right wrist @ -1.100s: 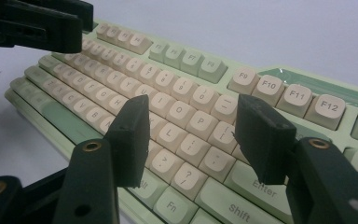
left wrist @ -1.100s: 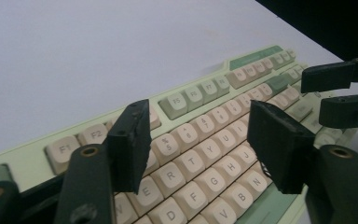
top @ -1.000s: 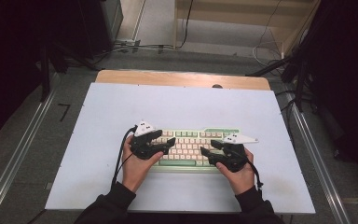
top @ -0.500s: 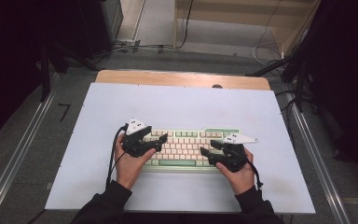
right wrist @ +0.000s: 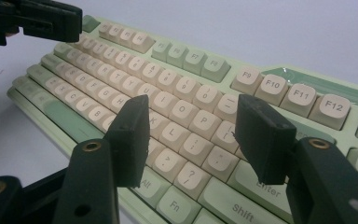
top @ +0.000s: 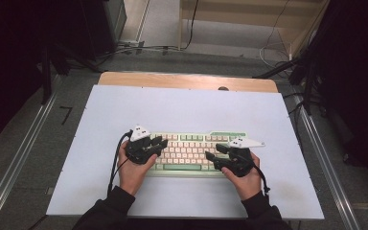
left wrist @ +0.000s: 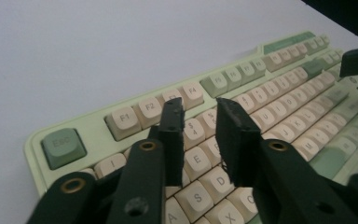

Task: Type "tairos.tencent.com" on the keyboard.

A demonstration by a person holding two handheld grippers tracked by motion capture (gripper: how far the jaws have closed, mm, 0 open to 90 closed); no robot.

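Note:
A pale green keyboard [top: 191, 143] with cream keys lies on the white table top, near the front edge. My left gripper [top: 160, 143] rests over its left end, held in a hand. In the left gripper view the jaws [left wrist: 199, 105] hover just above the number and E keys of the keyboard [left wrist: 270, 79], a narrow gap between them and nothing held. My right gripper [top: 212, 156] sits over the keyboard's right half. Its jaws [right wrist: 191, 105] stand wide apart above the K, L and P keys [right wrist: 186, 121], empty. The left gripper's black tip [right wrist: 42, 18] shows far off.
The white sheet [top: 187, 105] covers a wooden table whose back edge [top: 187, 79] shows. Cables [top: 139, 48] run on the grey floor behind. Metal rails [top: 19, 163] flank the table, and dark equipment stands at both sides.
The left hand and gripper have shifted a little to the left along the keyboard. The right gripper has stayed in place.

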